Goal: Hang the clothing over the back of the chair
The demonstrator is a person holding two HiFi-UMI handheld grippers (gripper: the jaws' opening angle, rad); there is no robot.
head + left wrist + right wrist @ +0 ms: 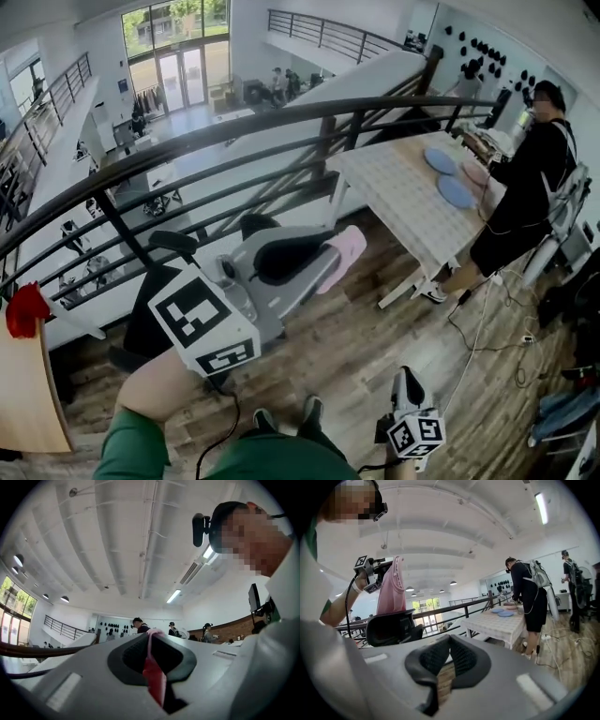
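Clothing (391,590) pinched in left tongs (319,255) above chair (389,627).

No legible text, labels or numbers anywhere.

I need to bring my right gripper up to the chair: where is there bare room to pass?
Bare wood floor lies between the chair and the table. Crowded: the railing close behind the chair, and cables trailing across the floor beside the person.
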